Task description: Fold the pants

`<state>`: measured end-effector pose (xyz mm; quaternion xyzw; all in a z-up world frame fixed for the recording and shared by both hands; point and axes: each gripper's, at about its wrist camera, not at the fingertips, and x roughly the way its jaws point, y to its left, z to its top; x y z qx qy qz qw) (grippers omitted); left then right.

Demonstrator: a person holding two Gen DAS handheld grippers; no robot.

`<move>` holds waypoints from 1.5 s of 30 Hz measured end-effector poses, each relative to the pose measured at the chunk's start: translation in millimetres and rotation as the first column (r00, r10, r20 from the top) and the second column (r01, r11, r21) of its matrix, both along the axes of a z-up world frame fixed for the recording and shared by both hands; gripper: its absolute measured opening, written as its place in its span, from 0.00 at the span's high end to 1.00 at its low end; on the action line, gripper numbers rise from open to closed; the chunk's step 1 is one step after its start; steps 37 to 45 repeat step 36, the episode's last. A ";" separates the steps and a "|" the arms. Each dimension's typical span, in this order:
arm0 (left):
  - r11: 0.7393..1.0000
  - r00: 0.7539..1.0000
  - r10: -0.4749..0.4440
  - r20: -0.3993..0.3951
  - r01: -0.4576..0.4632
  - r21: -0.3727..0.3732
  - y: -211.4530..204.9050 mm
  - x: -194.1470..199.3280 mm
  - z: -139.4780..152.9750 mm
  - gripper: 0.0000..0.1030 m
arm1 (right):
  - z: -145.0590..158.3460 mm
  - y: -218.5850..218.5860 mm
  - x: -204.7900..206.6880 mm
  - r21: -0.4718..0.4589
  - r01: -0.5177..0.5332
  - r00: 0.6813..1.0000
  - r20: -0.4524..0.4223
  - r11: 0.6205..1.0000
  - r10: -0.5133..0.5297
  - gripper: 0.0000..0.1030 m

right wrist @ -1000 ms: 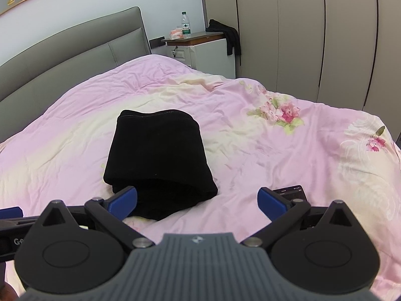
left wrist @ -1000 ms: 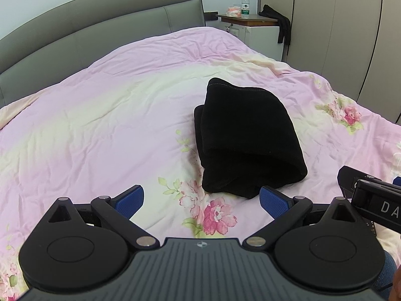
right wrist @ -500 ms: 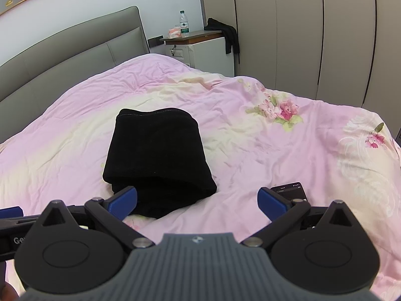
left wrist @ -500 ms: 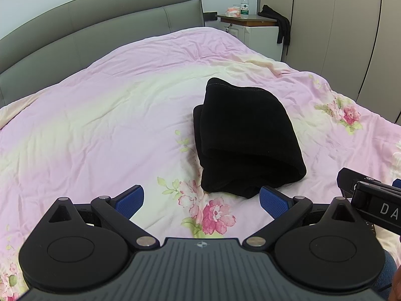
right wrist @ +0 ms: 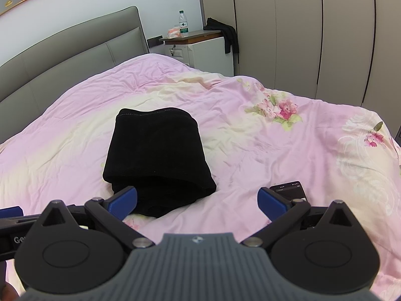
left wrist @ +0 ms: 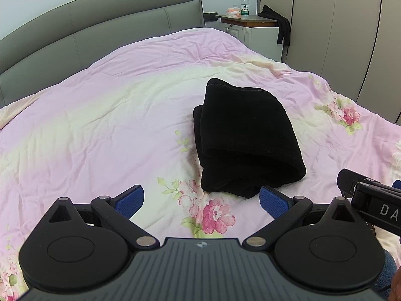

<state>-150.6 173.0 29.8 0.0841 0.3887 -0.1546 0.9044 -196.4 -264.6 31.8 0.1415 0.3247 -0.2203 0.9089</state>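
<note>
Black pants [left wrist: 246, 138] lie folded into a compact stack on the pink floral duvet [left wrist: 100, 125], also seen as the black pants [right wrist: 155, 155] in the right wrist view. My left gripper [left wrist: 201, 200] hovers open just short of the stack's near edge, its blue pads empty. My right gripper [right wrist: 196, 200] is open too, held near the stack's front right corner, with nothing between its fingers. The right tool's body [left wrist: 371, 200] shows at the right edge of the left wrist view.
A phone [right wrist: 289, 189] lies on the duvet [right wrist: 275, 150] by my right finger. A grey headboard [left wrist: 100, 30] backs the bed. A white nightstand [right wrist: 203, 50] holds a water bottle [right wrist: 183, 23] and dark cloth [right wrist: 224, 32]. Wardrobe doors [right wrist: 313, 37] line the right.
Both grippers have drawn back very slightly from the folded pants and stay open. The pants have not moved.
</note>
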 end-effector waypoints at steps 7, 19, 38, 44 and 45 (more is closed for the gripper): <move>1.000 1.000 0.000 0.000 0.000 0.000 -0.4 -0.2 0.3 0.00 | 0.3 -0.9 0.7 0.000 -0.001 1.000 0.000 1.000 0.001 0.05; 1.000 1.000 -0.001 -0.007 0.001 -0.009 -2.5 -0.9 1.6 0.00 | -0.7 0.1 -1.9 0.002 0.000 1.000 -0.001 1.000 0.000 0.05; 1.000 0.999 -0.006 0.043 0.006 0.005 -2.8 -7.1 0.4 0.00 | -1.4 -1.5 -3.0 0.003 0.000 1.000 -0.001 1.000 0.000 0.05; 1.000 0.999 -0.006 0.043 0.006 0.005 -2.8 -7.1 0.4 0.00 | -1.4 -1.5 -3.0 0.003 0.000 1.000 -0.001 1.000 0.000 0.05; 1.000 0.999 -0.006 0.043 0.006 0.005 -2.8 -7.1 0.4 0.00 | -1.4 -1.5 -3.0 0.003 0.000 1.000 -0.001 1.000 0.000 0.05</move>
